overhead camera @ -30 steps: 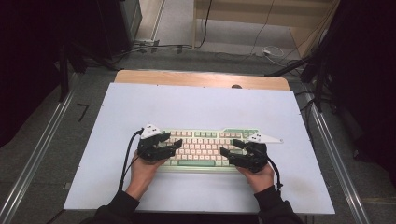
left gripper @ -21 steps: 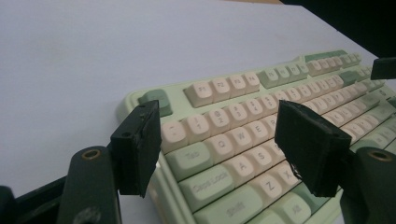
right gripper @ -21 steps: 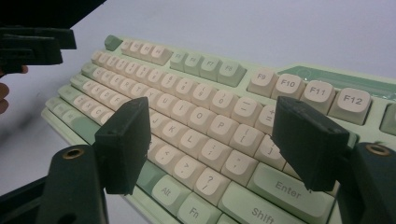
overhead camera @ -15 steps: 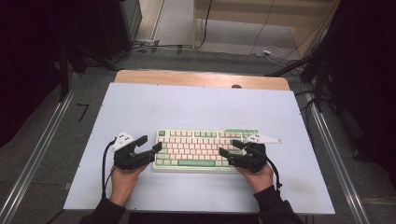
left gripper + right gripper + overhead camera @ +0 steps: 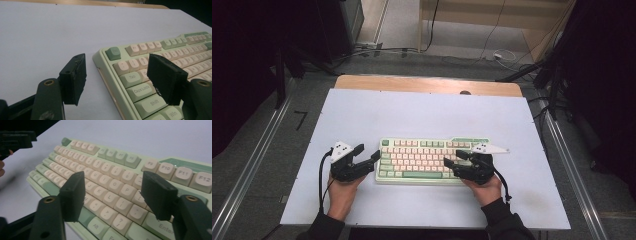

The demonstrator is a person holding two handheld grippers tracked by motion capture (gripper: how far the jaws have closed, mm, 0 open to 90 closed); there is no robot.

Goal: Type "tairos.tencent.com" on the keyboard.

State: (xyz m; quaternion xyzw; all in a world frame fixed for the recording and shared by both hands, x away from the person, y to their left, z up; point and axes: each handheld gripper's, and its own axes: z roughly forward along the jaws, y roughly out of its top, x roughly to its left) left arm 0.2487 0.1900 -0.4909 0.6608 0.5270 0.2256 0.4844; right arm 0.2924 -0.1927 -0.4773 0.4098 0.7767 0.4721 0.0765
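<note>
A: Item one, left tongs [image 5: 373, 155]. Location?

B: Off the left end of the mechanical keyboard [image 5: 432, 161], on the pale tabletop [image 5: 422, 112]. A second ago they sat over the left-hand keys; now they have drawn clear to the left. In the left gripper view the keyboard's left edge sits between the two pads, touching neither.

A: Jaw state?

B: Wide, having just been opening, nothing gripped.

A: Item two, the keyboard.

B: Green case, cream and green keycaps, flat on the tabletop near the person, centred, long side running left to right. Position unchanged from a second ago.

A: Item three, right tongs [image 5: 454, 159].

B: Over the right-hand keys, same spot as before. Jaws have just been closing but stand apart, hovering above the letter rows, clamped on nothing.

A: Reading?

B: Likely the left tongs are being lined up on the keyboard's left edge, to push or shift it, while the right tongs steady or press keys.
</note>
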